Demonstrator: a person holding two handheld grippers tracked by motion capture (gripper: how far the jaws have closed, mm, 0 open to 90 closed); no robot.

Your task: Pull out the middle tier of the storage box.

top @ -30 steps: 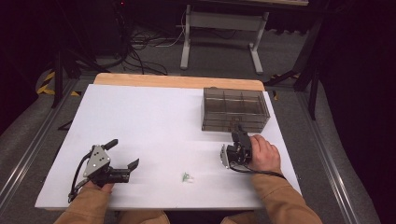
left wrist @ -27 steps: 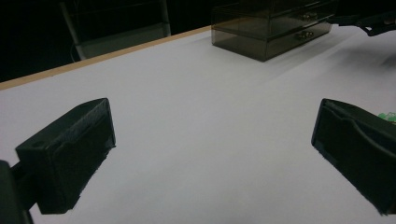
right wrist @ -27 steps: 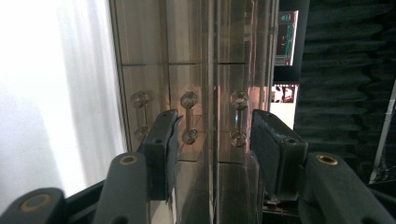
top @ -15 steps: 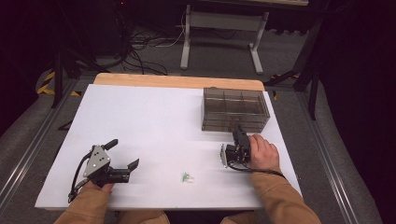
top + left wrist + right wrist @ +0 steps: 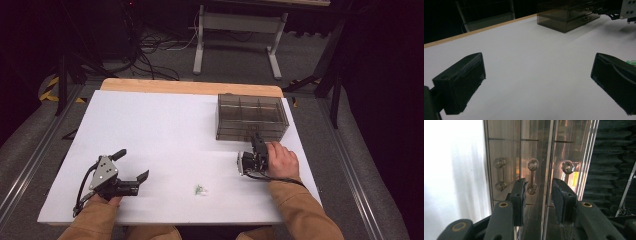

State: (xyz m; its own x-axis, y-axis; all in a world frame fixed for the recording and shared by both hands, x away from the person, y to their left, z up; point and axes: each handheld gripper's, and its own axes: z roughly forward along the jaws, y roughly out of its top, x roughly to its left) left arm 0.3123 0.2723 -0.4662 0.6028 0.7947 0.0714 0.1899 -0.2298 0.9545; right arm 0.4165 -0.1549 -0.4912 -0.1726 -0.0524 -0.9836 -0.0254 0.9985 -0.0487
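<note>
Smoked-plastic drawer box [image 5: 252,117] at far right of table [image 5: 160,130]. Right gripper [image 5: 538,192] at its near front, jaws just closing around a drawer handle [image 5: 532,177], not yet pressing. Left gripper [image 5: 131,166] near left, jaws wide, empty.
</note>
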